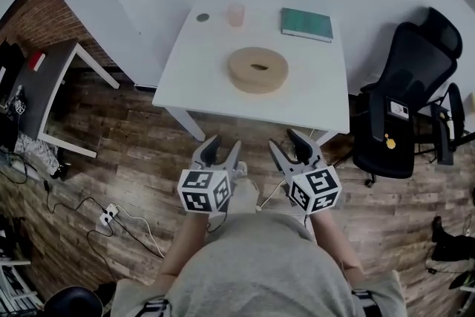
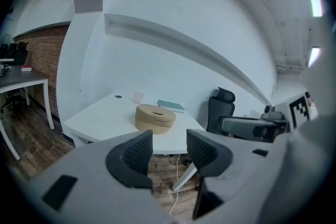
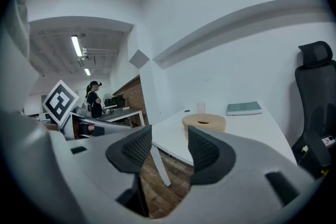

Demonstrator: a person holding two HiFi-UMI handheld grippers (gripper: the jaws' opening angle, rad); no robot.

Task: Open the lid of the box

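Tan round box (image 1: 257,70), lid on, sits near the middle of the white bench (image 1: 200,56), with a teal book (image 1: 306,24) and a cup (image 1: 236,15) behind it. Both the left gripper (image 1: 223,148) and the right gripper (image 1: 287,144) hover short of the bench edge, well apart from the box. Their fingers (image 2: 137,155) are partly open, nothing between them.

Suggested approach: come in level, steady the wall with one gripper, pinch the lid rim with the other, and lift straight up.

Box is a flat disc with its axis upright and no long axis in plan. Lid slot (image 1: 259,67) runs left-right.

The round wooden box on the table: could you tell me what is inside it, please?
The box is closed by its lid; only a dark slot shows on top. Anything inside is covered.
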